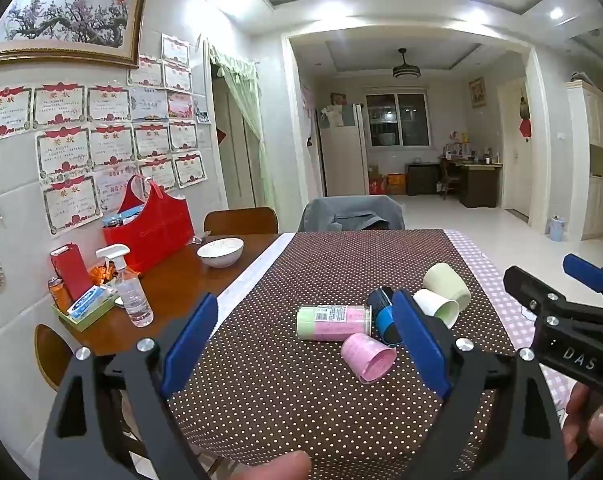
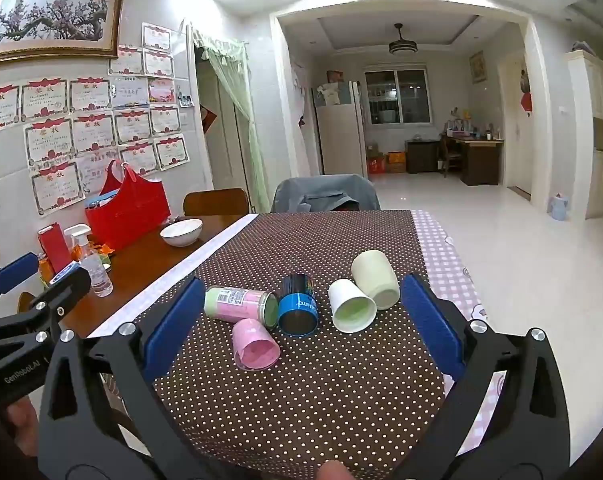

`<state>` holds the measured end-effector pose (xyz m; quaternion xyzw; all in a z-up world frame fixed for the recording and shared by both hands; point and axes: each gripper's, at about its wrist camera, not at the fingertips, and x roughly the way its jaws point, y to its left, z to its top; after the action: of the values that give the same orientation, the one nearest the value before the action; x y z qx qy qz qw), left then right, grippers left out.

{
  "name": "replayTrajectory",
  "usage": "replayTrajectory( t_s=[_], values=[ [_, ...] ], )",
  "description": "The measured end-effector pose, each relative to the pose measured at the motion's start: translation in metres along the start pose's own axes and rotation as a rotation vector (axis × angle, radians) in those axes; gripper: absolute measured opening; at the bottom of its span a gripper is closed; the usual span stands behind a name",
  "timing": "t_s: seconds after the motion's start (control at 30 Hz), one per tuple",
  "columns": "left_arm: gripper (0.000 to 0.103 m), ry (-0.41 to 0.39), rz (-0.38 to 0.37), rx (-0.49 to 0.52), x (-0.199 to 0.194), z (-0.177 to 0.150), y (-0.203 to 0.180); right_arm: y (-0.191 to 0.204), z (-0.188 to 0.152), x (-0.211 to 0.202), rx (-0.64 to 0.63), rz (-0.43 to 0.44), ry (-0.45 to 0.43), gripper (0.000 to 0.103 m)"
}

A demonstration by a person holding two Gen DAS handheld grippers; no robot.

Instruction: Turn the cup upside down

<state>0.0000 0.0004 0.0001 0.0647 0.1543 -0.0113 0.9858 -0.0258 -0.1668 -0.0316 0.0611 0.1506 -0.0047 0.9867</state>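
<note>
You are at the approach: neither tool has a cup yet. Your left gripper (image 1: 305, 332) and right gripper (image 2: 301, 320) both hover above the near end of the worktop (image 2: 301, 392), jaws spread wide and empty, aimed at a cluster of five cups lying on their sides on the dotted cloth.

The pink cup (image 2: 256, 345) lies nearest, its mouth facing you and slightly right, long axis running away from you. Touching or just behind it, the pink-green cup (image 2: 240, 303) lies crosswise, mouth to the right. The blue cup (image 2: 298, 305) and white cup (image 2: 351, 306) also show you their open mouths; the cream cup (image 2: 375, 279) lies just behind the white one, its bottom toward you.

I judge the pink cup the easiest first pick. The next move calls for lowering one gripper, jaws across its wall near mid-length, closing gently since it looks thin-walled, then lifting and rotating until the mouth faces down.
</note>
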Motion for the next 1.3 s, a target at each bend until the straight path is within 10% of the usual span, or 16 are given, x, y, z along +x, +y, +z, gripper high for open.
replayTrajectory(
  t_s=[1.3],
  values=[
    [0.087,0.012,-0.005,-0.001,0.005,-0.013,0.003,-0.001,-0.001,-0.003,0.016,0.013,-0.013,0.097]
  ],
)
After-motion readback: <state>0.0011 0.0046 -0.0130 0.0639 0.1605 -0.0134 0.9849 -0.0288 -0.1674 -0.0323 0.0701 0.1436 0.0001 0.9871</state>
